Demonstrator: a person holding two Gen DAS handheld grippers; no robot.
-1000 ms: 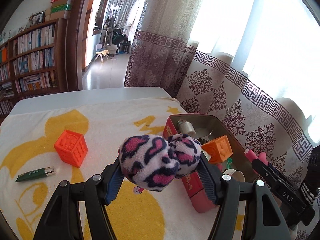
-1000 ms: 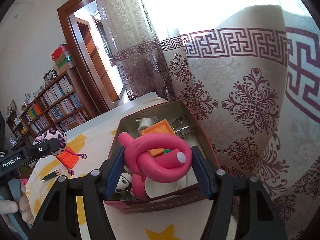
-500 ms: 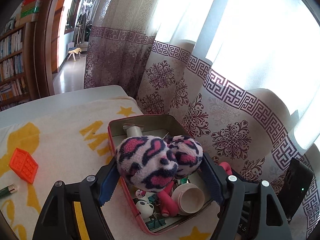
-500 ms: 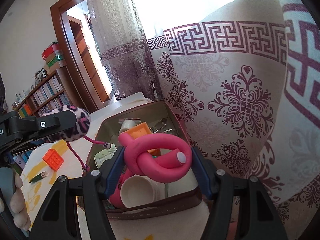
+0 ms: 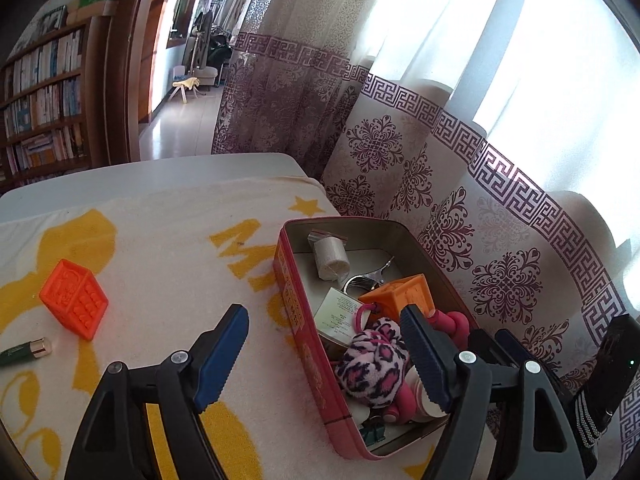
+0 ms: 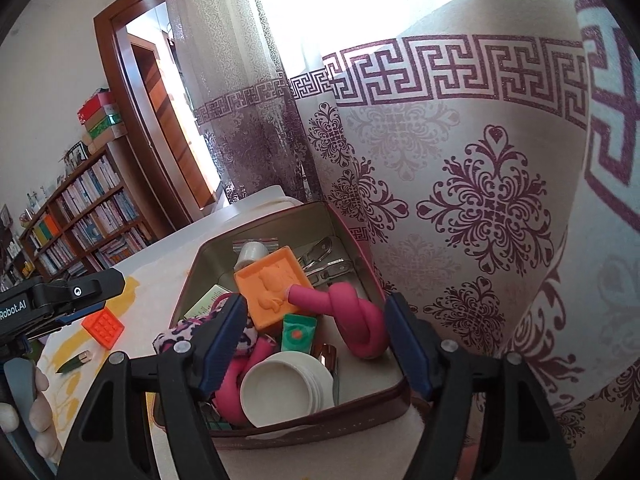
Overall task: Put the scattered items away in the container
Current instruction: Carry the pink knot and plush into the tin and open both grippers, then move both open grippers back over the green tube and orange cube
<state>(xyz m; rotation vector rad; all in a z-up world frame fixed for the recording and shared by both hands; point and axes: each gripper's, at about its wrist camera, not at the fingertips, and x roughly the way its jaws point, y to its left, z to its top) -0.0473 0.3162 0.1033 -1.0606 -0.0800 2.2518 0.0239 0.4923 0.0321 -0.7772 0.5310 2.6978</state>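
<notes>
A red tin (image 5: pixel 298 320) stands by the curtain, holding several items. The pink leopard plush toy (image 5: pixel 374 364) lies inside it, just left of my left gripper's right finger and free of both pads. My left gripper (image 5: pixel 324 356) is open, straddling the tin's near wall. In the right wrist view my right gripper (image 6: pixel 312 344) hangs over the tin (image 6: pixel 224 256) with its jaws opening. The pink knotted tube (image 6: pixel 356 320) rests on the tin's contents between the fingers, no longer clamped. On the cloth remain an orange cube (image 5: pixel 74 298) and a green tube (image 5: pixel 24 350).
In the tin lie an orange block (image 6: pixel 272 284), a white jar lid (image 6: pixel 284 388), a green packet (image 6: pixel 298 334) and metal clips. A patterned curtain (image 6: pixel 480 208) hangs close behind the tin. A bookshelf (image 5: pixel 40 100) and a doorway stand beyond the table. A hand (image 6: pixel 24 412) holds the left gripper.
The left gripper opened and the plush toy dropped into the tin; that gripper swung back toward the cloth. The right gripper's jaws widened and the pink knotted tube fell into the tin.
</notes>
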